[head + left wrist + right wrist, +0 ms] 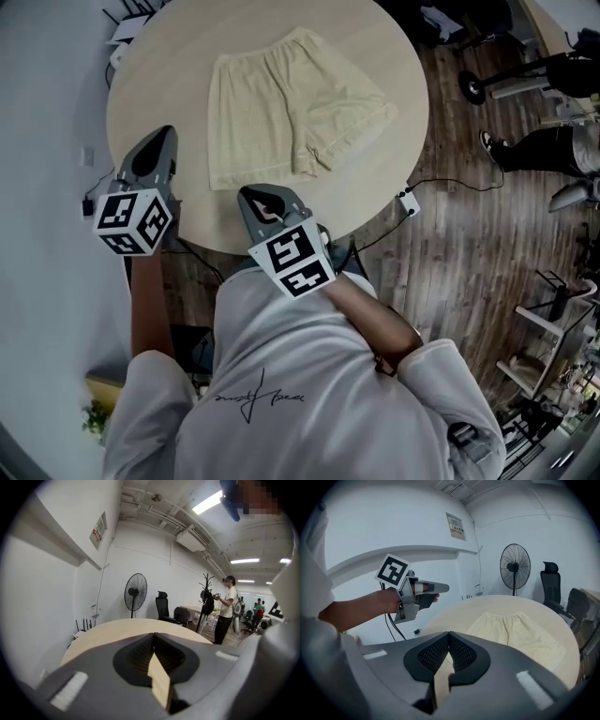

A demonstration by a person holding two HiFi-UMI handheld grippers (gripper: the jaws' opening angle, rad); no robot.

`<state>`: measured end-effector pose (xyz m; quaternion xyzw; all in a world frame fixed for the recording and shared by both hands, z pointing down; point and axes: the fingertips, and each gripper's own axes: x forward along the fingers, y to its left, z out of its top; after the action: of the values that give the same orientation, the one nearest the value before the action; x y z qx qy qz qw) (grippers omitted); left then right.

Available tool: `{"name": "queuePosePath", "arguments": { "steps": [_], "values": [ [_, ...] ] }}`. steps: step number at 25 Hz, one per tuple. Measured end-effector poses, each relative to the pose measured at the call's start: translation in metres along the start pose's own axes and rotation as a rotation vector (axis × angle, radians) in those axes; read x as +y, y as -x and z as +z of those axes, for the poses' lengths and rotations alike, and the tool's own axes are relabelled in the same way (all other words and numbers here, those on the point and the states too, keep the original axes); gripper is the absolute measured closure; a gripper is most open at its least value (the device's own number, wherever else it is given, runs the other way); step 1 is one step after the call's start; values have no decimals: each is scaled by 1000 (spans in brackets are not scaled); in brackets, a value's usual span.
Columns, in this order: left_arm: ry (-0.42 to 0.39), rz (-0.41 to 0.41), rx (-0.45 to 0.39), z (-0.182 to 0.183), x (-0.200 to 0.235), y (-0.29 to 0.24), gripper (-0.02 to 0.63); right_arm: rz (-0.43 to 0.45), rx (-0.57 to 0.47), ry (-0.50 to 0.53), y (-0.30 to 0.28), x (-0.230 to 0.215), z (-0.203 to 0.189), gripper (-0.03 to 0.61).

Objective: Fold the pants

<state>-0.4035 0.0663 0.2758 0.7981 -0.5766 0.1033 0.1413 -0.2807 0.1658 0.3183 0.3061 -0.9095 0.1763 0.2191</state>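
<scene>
pants: pale yellow shorts, spread flat on the desk; waistband on the far side, leg openings toward the person.
desk: round, light wood top; pants sit roughly mid-top, a bit right of centre.
right gripper: clenched, nothing between the jaws; tip over the near rim, just short of the pants' near hem, not touching.
left gripper: jaws together, empty; over the near-left rim, well left of the pants.
floor: dark wood planks; black cable runs to a white plug block just beside the desk's right edge.
wall: white, close along the desk's left side; notice posted high.
fan: black pedestal type, behind the desk.
chair: black office chair, right of the fan.
background: coat stand with a dark bag, standing person beside it, strip lights on the ceiling.
</scene>
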Motion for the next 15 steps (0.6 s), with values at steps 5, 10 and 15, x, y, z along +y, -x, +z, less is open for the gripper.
{"name": "queuePosePath", "arguments": {
  "steps": [5,10,15],
  "values": [
    [-17,-75,52,-18,28,-35,558,-46,54,-15,-37,10,-13,583],
    [-40,-124,93,-37,46,-67,558,-91,103,-36,-65,18,-34,584],
    [-16,-148,114,-56,59,-95,558,-100,159,-22,-91,26,-60,583]
  ]
}}
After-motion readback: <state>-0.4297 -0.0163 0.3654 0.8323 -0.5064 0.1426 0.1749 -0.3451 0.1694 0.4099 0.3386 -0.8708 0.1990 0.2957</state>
